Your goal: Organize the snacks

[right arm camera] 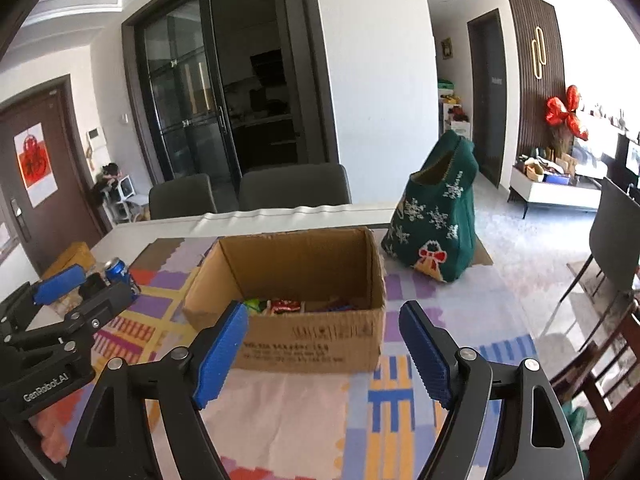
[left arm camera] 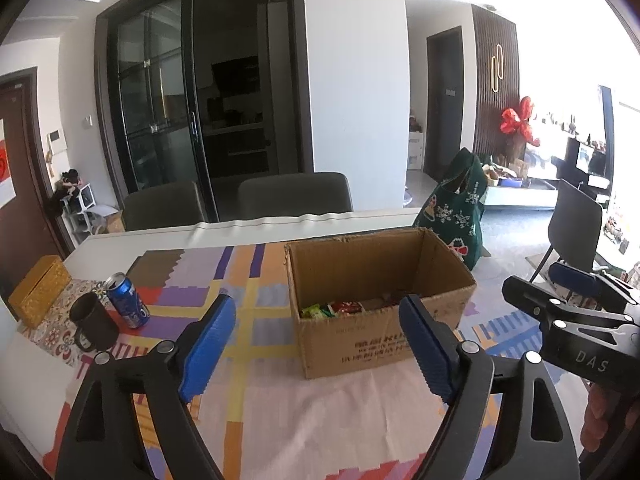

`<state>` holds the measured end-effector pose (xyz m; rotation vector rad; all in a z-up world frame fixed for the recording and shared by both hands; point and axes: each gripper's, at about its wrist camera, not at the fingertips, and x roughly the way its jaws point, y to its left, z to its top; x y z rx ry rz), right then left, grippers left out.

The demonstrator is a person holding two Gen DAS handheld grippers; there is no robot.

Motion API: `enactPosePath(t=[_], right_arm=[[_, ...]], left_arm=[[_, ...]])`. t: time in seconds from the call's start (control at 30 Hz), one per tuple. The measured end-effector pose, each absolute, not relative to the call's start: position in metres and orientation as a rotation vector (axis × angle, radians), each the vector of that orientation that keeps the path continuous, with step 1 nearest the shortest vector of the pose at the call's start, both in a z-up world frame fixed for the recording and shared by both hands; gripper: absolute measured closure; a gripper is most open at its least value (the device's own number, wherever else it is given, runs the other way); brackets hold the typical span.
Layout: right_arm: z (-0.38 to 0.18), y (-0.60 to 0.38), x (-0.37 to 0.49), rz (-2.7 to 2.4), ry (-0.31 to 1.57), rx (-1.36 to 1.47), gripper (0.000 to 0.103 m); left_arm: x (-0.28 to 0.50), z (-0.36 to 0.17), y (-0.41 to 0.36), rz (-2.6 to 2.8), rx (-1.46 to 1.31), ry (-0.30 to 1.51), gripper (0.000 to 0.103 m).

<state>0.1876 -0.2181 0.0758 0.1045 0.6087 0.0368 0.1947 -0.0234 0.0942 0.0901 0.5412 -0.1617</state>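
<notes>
An open brown cardboard box point(left arm camera: 380, 300) stands on a table point(left arm camera: 132, 240) spread with a patchwork cloth of purple, yellow, orange and blue blocks point(left arm camera: 248, 312), and the snacks point(left arm camera: 332, 309) lie loose on its floor: a green wrapper and a red one show over the near wall in both views, with more behind them that cannot be made out. The left gripper point(left arm camera: 316, 354) hangs in front of the box with its blue-padded fingers point(left arm camera: 208, 350) spread wide and nothing between them; the right gripper point(right arm camera: 322, 356) does likewise, its fingers point(right arm camera: 426, 354) apart and empty, and each shows at the edge of the other's view, side by side and near the box's front wall. Left of the box stand a blue drinks can point(left arm camera: 127, 300) and a dark mug point(left arm camera: 93, 322), touching or nearly so, with a yellow patterned box point(left arm camera: 38, 290) further off; a green knitted bag with snowflakes and a red bow point(right arm camera: 436, 216) sits at the far right corner. No snack lies on the cloth outside the box, so the packing looks done or close to it, and the hands seem to be between steps. A next move would call for finding whatever is left to sort, perhaps in the green bag, or for reaching over the near wall to straighten the wrappers inside.
</notes>
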Motion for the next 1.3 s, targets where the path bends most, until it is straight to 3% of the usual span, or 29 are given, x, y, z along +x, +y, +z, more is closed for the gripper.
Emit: enactPosePath(t=[0.7, 1.0, 1.3], right_arm=[[0.076, -0.21, 0.098, 0.013, 0.573, 0.039, 0.019], [0.079, -0.208, 0.081, 0.022, 0.557, 0.045, 0.019], [0.078, -0.207, 0.076, 0.034, 0.568, 0.05, 0.019]], left_arm=[[0.111, 0.096, -0.013, -0.171, 0.086, 0.506, 0.01], [0.099, 0.097, -0.013, -0.174, 0.08, 0.499, 0.001], [0.096, 0.094, -0.01, -0.166, 0.072, 0.508, 0.0]])
